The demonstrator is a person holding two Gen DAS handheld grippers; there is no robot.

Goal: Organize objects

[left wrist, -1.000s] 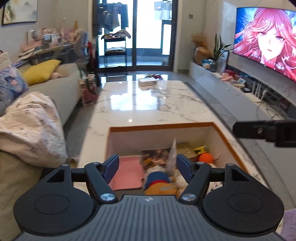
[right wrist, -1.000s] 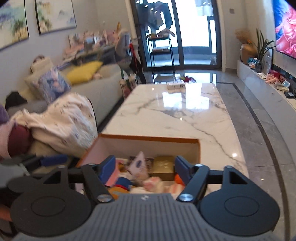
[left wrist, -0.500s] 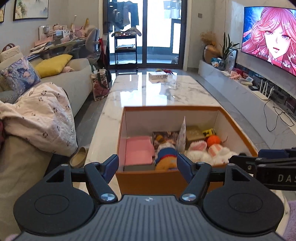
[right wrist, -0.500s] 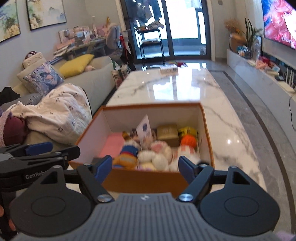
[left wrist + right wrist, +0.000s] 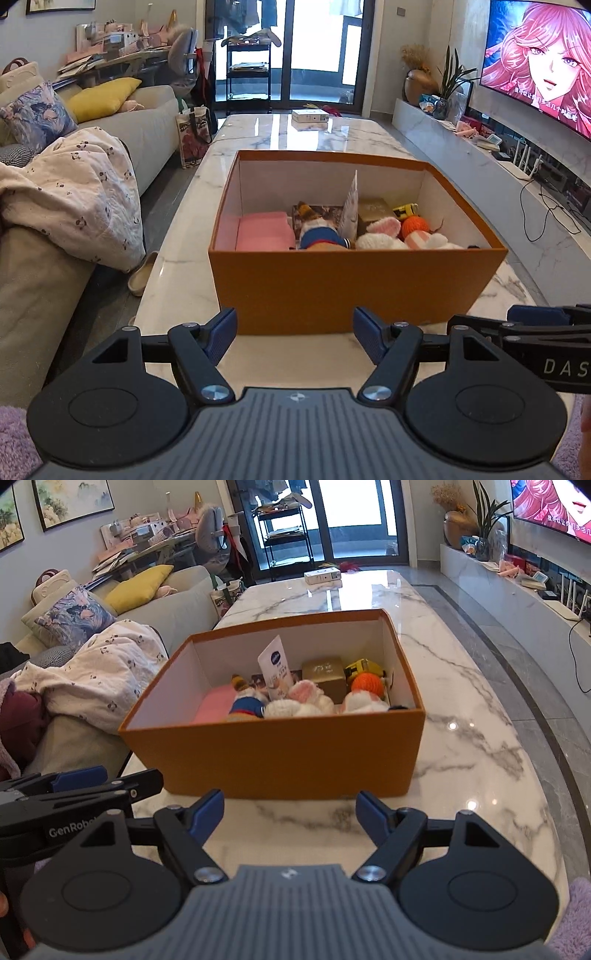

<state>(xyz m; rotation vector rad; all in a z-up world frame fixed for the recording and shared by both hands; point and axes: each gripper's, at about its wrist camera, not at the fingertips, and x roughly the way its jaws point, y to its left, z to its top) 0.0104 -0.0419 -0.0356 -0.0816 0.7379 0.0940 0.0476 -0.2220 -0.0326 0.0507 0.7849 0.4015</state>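
Left wrist view: the left gripper [image 5: 294, 334] has its jaws apart with nothing between them, low over the near end of the table [image 5: 295, 354].
Right wrist view: the right gripper [image 5: 290, 814] is likewise spread and empty, just beside the left one.
Box: an orange box [image 5: 354, 288] stands near the table's near end, lid off, its long side facing both grippers.
Contents: a pink folded cloth [image 5: 263, 233] at the left end, a blue-and-orange plush toy [image 5: 322, 236] in the middle, a white tube [image 5: 275, 672] standing upright, a gold box [image 5: 325, 675], an orange ball [image 5: 365, 683] and white knitted pieces [image 5: 306, 703] toward the right.
Key relation: the box lies straight ahead of both grippers and higher than their fingertips, so its near wall stands between them and the things inside; neither hand is clearly nearer.
Judgement: a reach would likely have to go up and over that wall.
Hidden: the near wall cuts off the lower parts of the contents; the box floor is hidden.
Far end: a small white box [image 5: 310, 116] lies well apart.
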